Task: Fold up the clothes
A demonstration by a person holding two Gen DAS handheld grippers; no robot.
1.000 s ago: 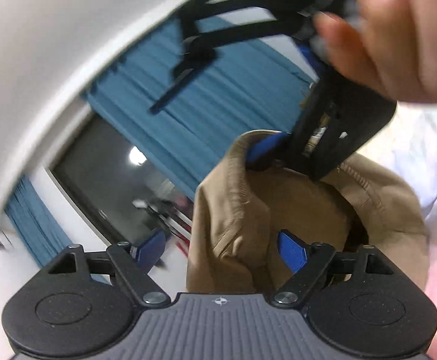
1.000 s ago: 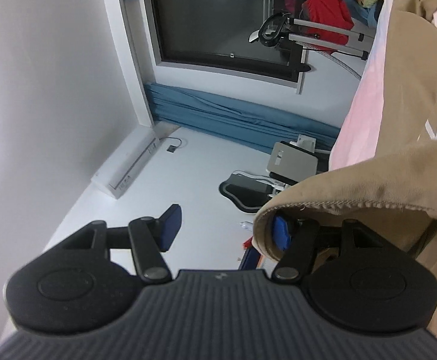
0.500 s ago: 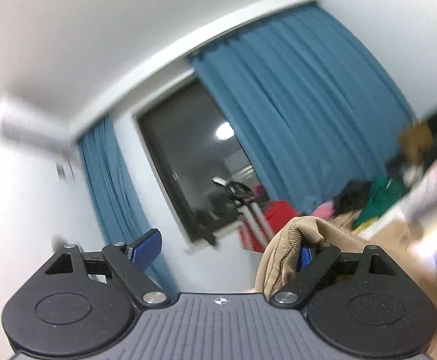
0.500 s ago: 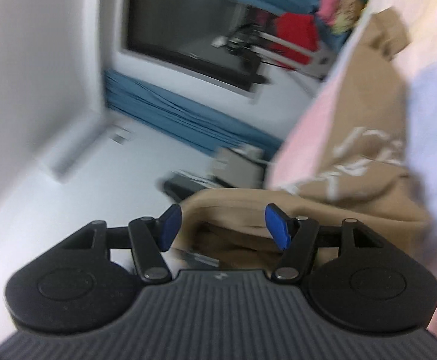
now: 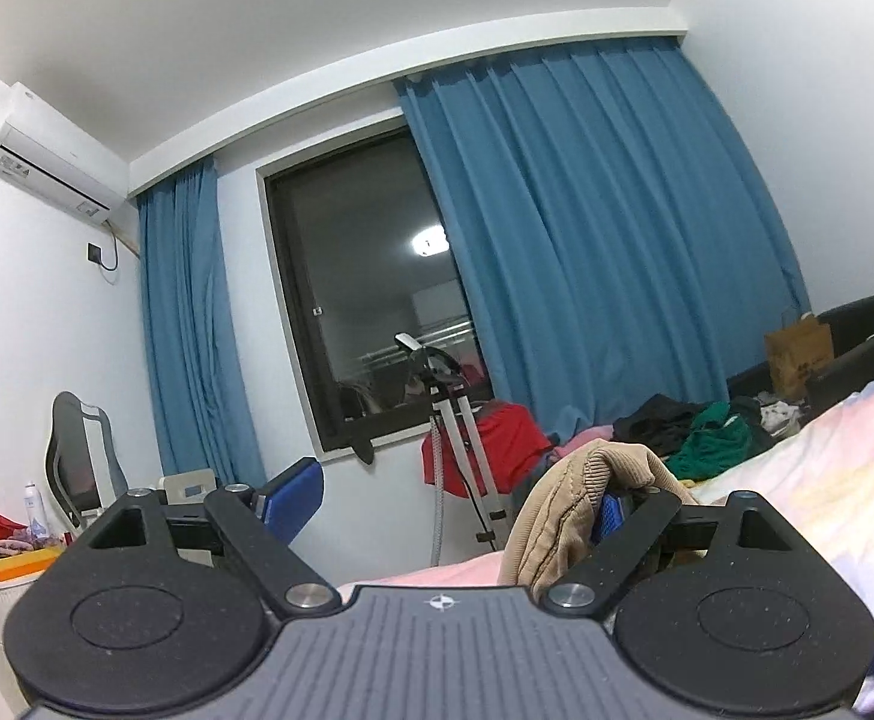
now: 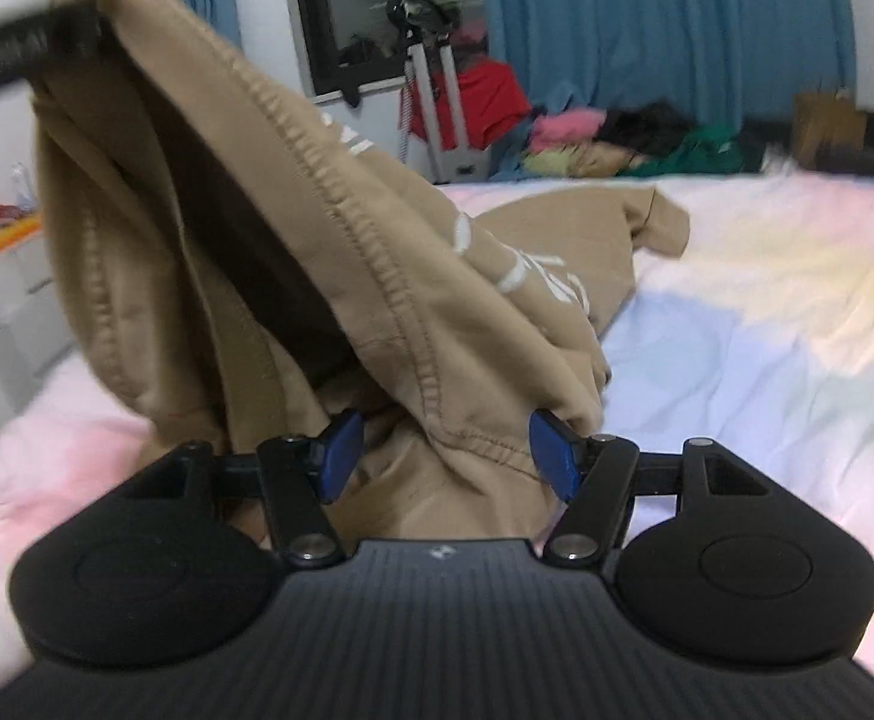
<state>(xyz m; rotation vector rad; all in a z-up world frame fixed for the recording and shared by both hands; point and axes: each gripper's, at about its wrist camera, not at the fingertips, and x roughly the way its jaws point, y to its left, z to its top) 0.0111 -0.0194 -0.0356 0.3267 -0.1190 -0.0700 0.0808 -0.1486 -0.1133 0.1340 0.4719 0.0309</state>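
Hanging between the two tools, the tan sweatshirt (image 6: 389,276) is trailing onto the pastel bed (image 6: 767,312), its far sleeve lying toward one o'clock. The left tongs (image 5: 455,504) are standing wide apart, with the ribbed cuff draped over the blue pad at three o'clock rather than pinched. The right tongs (image 6: 446,453) are also spread, the stitched hem sagging between them. Judging by this, the cloth is being lifted to open it out for a fold.
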